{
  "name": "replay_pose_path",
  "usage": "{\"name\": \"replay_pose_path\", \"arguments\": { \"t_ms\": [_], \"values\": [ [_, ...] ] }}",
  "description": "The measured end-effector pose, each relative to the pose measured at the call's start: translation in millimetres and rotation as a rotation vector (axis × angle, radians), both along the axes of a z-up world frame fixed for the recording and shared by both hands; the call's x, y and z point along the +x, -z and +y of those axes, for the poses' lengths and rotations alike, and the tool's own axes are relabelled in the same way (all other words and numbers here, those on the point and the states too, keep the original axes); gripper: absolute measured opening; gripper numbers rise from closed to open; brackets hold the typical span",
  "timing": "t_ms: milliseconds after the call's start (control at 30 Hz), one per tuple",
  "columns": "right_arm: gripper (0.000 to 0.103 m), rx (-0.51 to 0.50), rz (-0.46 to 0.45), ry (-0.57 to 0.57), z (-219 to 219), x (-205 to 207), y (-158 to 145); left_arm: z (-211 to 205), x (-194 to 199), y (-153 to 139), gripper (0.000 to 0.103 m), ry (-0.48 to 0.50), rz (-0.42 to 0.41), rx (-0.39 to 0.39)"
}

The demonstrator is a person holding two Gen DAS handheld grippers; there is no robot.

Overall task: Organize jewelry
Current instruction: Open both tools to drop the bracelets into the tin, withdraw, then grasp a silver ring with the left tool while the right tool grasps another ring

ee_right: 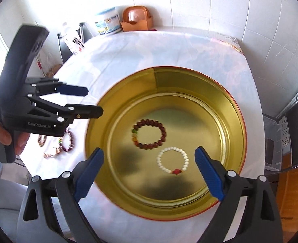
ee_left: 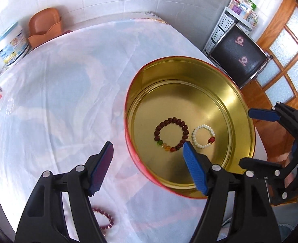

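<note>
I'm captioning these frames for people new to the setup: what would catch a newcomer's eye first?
The big round gold tin dominates the middle of the white-covered table. On its floor lie a dark brown bead bracelet and a smaller white bead bracelet, side by side. More bracelets wait on the cloth left of the tin, while both grippers' blue-padded fingers stand wide open.

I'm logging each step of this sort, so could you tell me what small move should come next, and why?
Probably the left gripper should drop back toward the purple bracelet on the cloth. Both grippers are open and hold nothing, the tin already holds the brown bracelet and the white bracelet, and loose bracelets remain on the left side.
</note>
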State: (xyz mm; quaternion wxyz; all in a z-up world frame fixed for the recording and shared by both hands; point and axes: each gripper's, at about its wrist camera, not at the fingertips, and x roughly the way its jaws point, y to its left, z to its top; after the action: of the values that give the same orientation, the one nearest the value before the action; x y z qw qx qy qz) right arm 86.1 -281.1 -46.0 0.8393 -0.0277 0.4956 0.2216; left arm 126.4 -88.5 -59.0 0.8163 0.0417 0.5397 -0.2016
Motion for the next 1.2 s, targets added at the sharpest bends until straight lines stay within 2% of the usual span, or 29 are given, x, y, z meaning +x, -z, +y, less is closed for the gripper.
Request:
{"name": "replay_pose_path", "arguments": {
  "t_ms": [167, 333, 467, 567, 767, 1067, 1133, 1200],
  "values": [
    [0.092, 0.057, -0.029, -0.028, 13.9, -22.3, -16.8, 48.9, -39.2, -13.4, 0.07, -0.138, -0.01, 0.011],
    [0.092, 0.122, -0.081, -0.129, 44.9, -40.2, -36.5, 97.7, -79.0, -26.7, 0.07, -0.283, -0.015, 0.016],
    [0.092, 0.143, -0.083, -0.218, 79.0, -45.0, -41.8, 132.1, -98.7, -25.5, 0.07, -0.373, 0.008, 0.027],
    [0.092, 0.132, -0.081, -0.271, 106.0, -45.7, -38.4, 152.9, -102.7, -17.2, 0.07, -0.404, 0.023, 0.043],
    [0.092, 0.098, -0.054, -0.335, 165.3, -26.3, -15.8, 185.7, -83.7, 12.7, 0.07, -0.361, 0.025, 0.078],
    [0.092, -0.018, 0.076, -0.245, 239.7, 35.2, 63.6, 213.8, -28.1, 77.1, 0.07, -0.18, 0.037, 0.091],
    [0.081, -0.035, 0.101, -0.238, 247.1, 45.5, 79.6, 215.8, -23.0, 88.0, 0.07, -0.133, 0.03, 0.102],
    [0.077, -0.055, 0.126, -0.244, 253.2, 52.9, 92.4, 214.6, -22.0, 94.8, 0.07, -0.075, 0.017, 0.109]
  ]
}}
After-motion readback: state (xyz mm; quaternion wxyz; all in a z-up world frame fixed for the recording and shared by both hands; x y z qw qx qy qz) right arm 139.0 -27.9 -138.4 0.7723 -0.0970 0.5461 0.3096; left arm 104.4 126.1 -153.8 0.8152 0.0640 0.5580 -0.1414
